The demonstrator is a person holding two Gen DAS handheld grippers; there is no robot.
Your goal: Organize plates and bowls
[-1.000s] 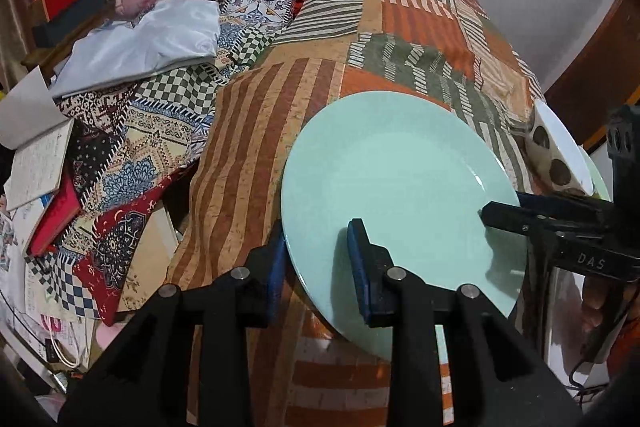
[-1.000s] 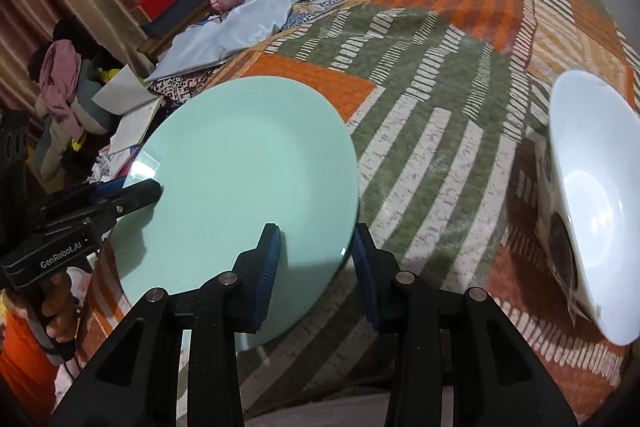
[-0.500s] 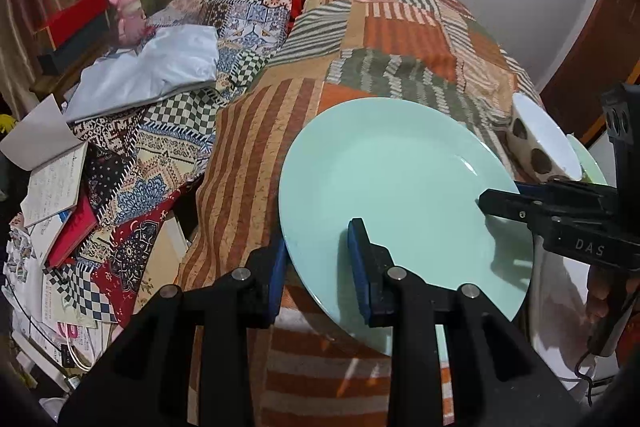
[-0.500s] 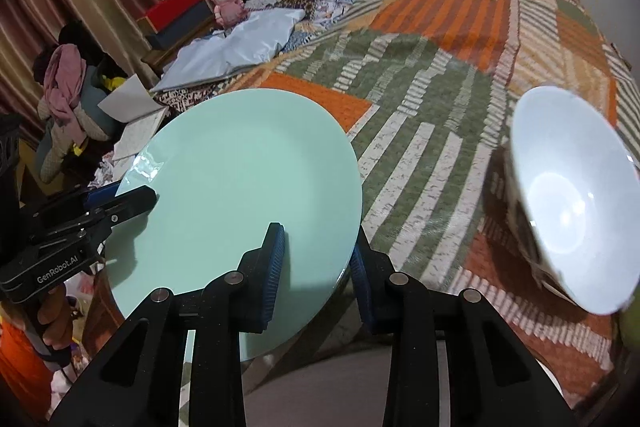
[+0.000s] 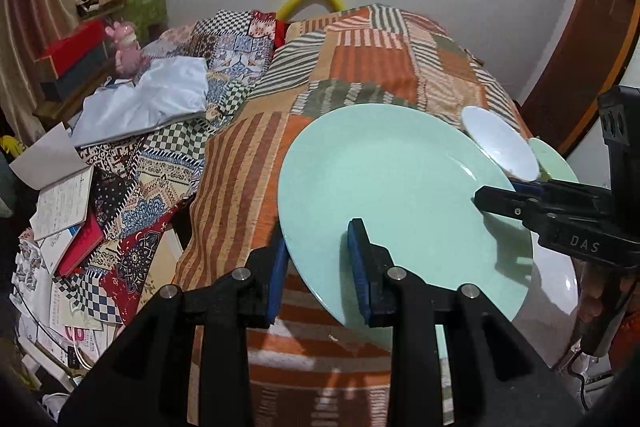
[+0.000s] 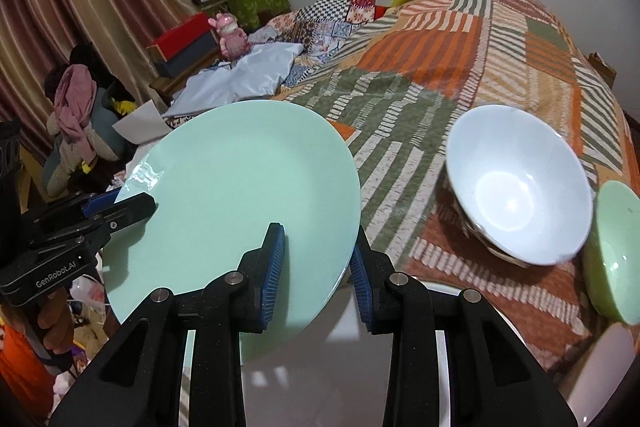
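Left wrist view: left gripper (image 5: 320, 263) clamped narrow on the near rim of the mint plate (image 5: 400, 187), held above the patchwork cloth (image 5: 248, 163); right wrist view: right gripper (image 6: 318, 259) likewise pinching the opposite rim, judged rigid, glossy, slippery and breakable, best held by its edges.

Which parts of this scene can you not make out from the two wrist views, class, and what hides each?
- Bowl: left view, lower part hidden behind the plate.
- Green bowl: right view, cut off by the edge.
- White surface under the plate: both views, mostly covered by grippers.
- Plate underside: hidden in both views.
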